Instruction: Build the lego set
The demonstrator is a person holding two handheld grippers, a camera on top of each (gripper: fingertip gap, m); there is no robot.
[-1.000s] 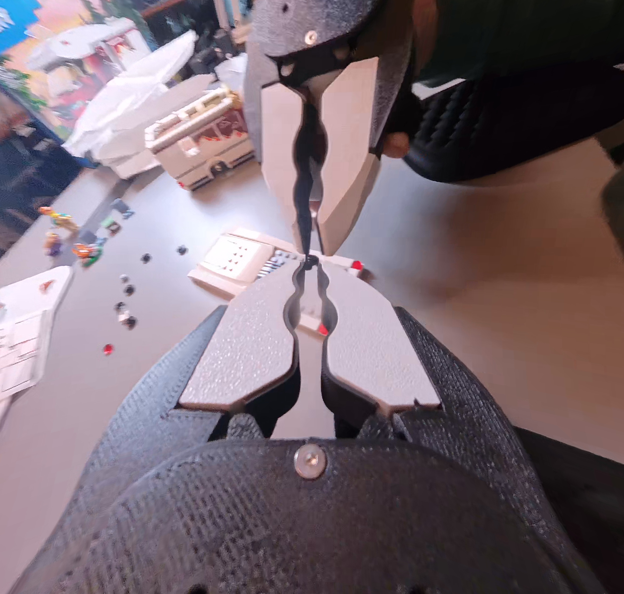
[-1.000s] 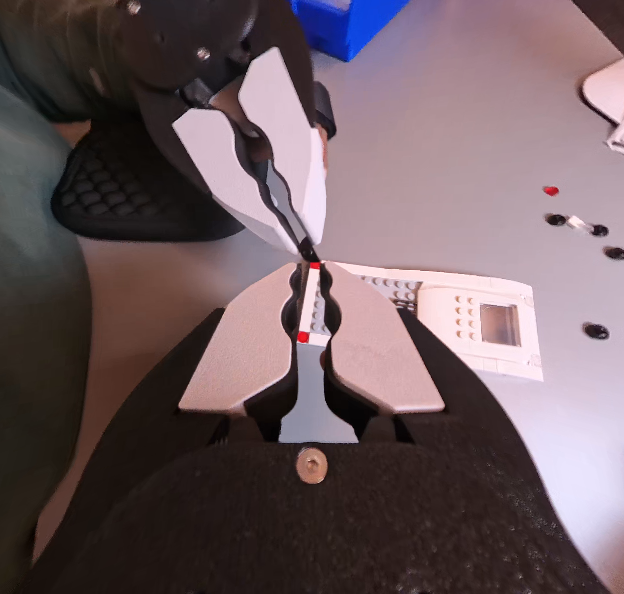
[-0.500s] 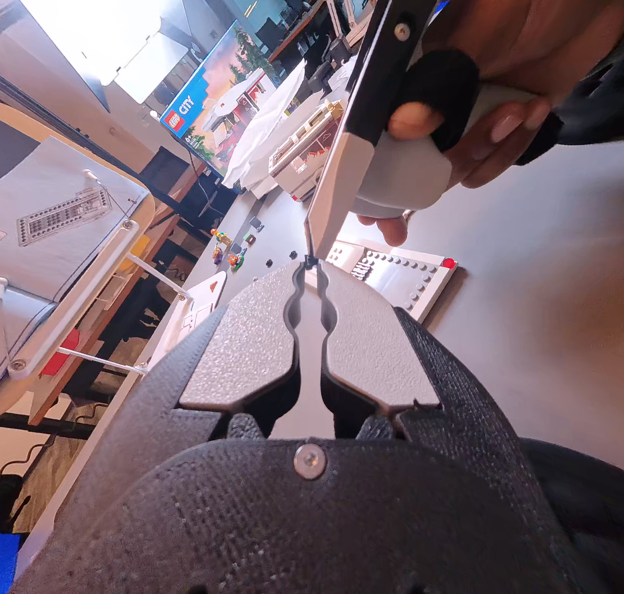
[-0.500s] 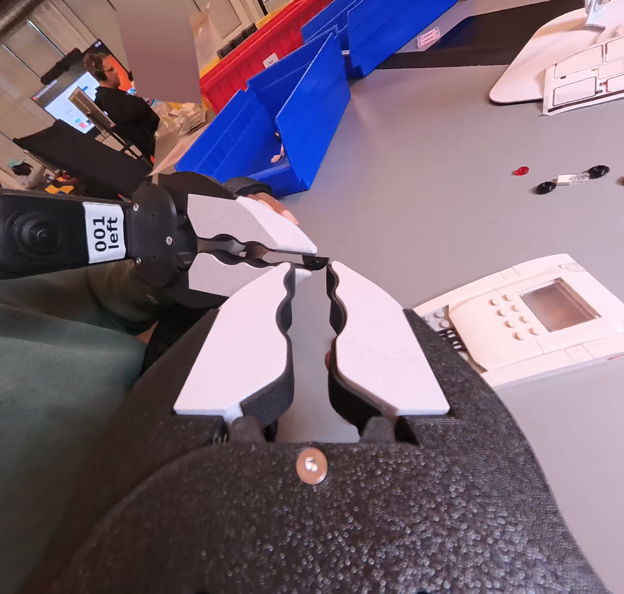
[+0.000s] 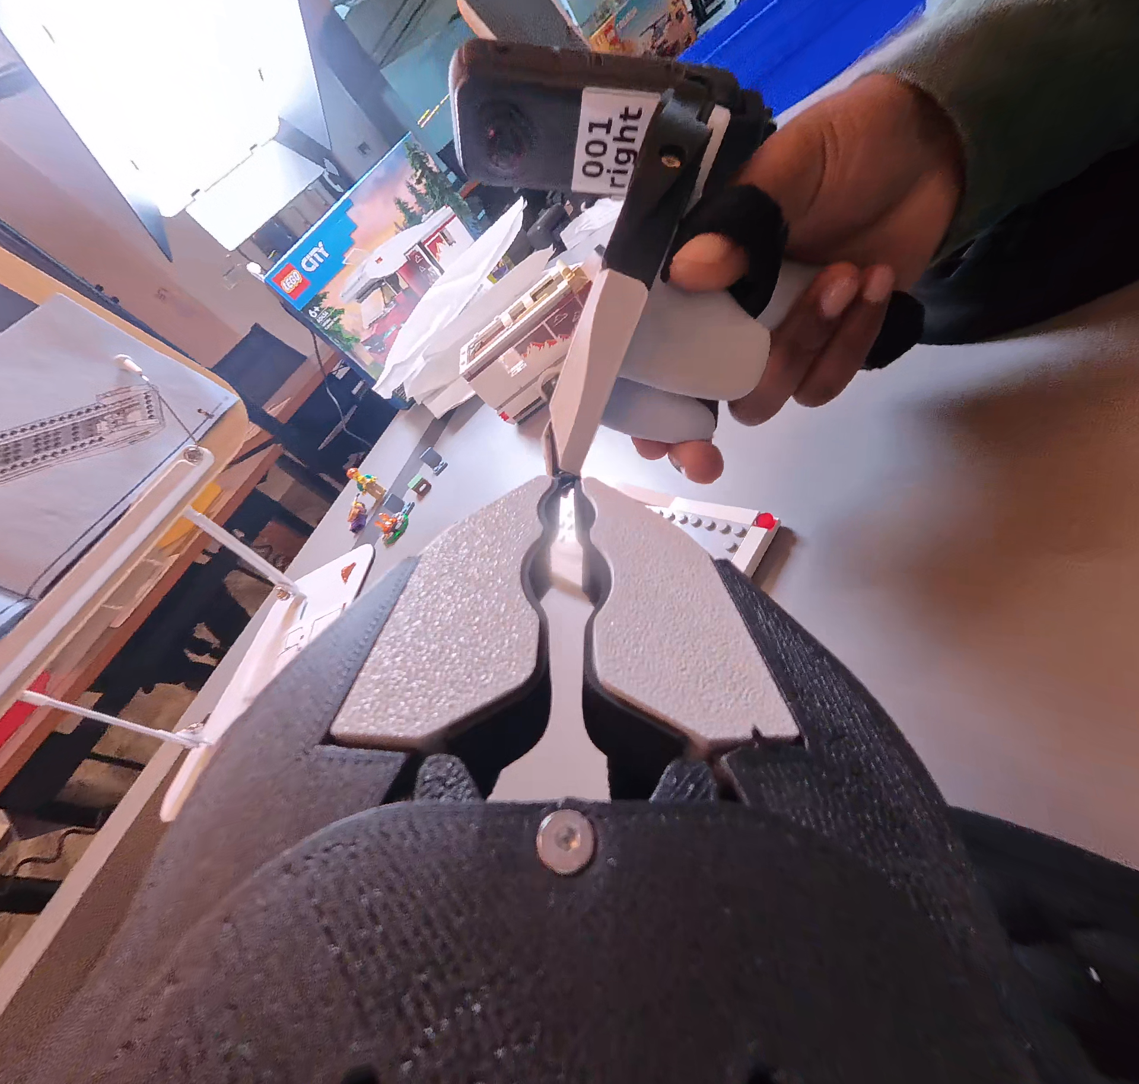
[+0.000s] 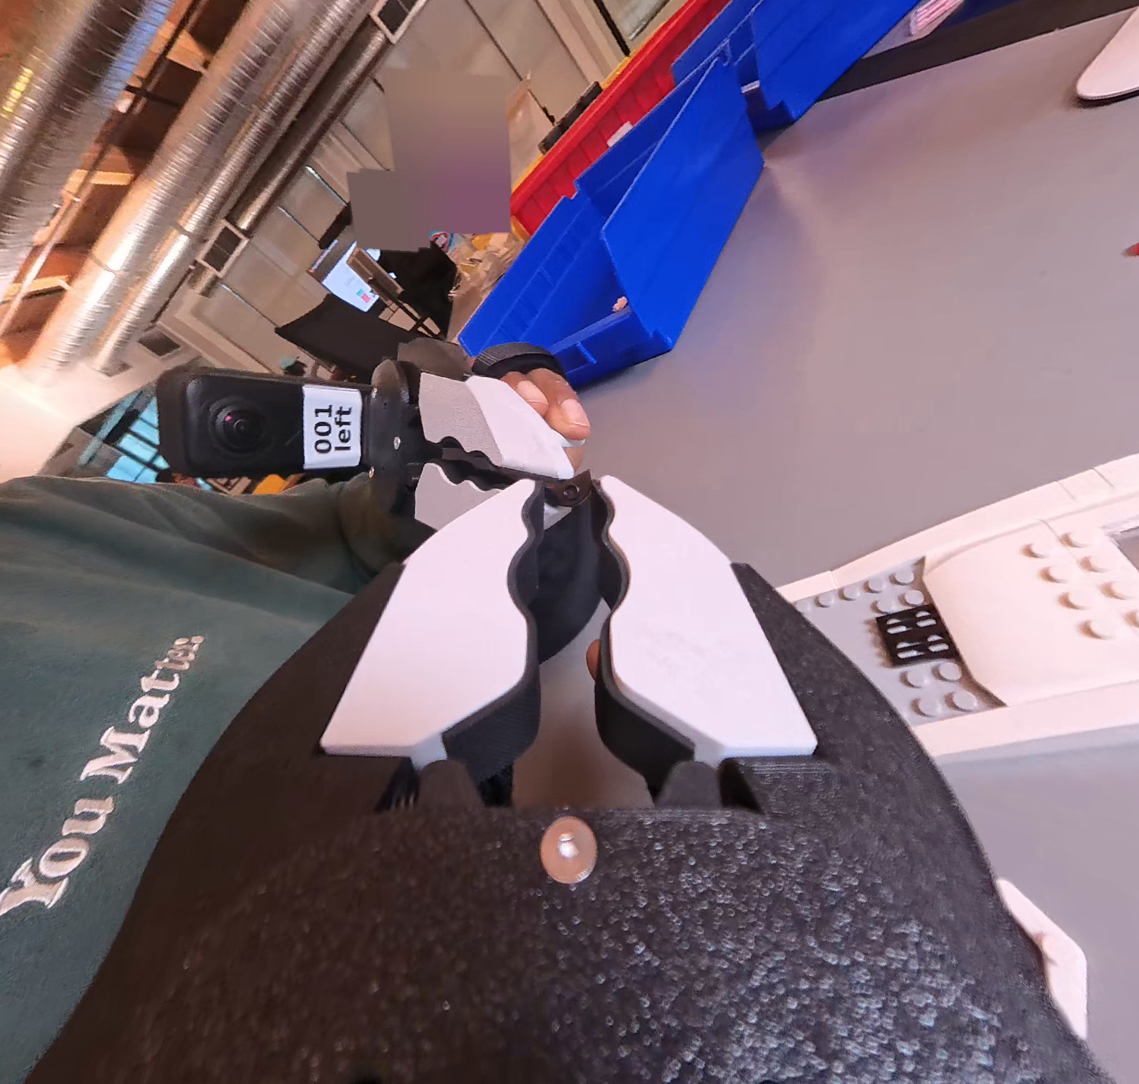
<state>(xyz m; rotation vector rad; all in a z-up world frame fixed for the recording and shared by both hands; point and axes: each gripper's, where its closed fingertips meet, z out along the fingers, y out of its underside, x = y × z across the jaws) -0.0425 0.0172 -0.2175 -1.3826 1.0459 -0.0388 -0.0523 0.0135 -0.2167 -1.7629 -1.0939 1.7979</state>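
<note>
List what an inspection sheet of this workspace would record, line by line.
Surface: grey table, mostly bare near the tools.
Job's things: small black piece held above the table; white and grey studded panel lying flat beside them.
Clutter: minifigures, white brick vehicle, crumpled white bags, printed box.
Grippers: left tool shut on the black piece at its tips; right tool tip to tip with it, fingers either side of the piece, contact unclear.
Cables: one dark cable hanging past the far table edge.
Surroundings: blue bins, red bin, instruction sheet on a stand.
</note>
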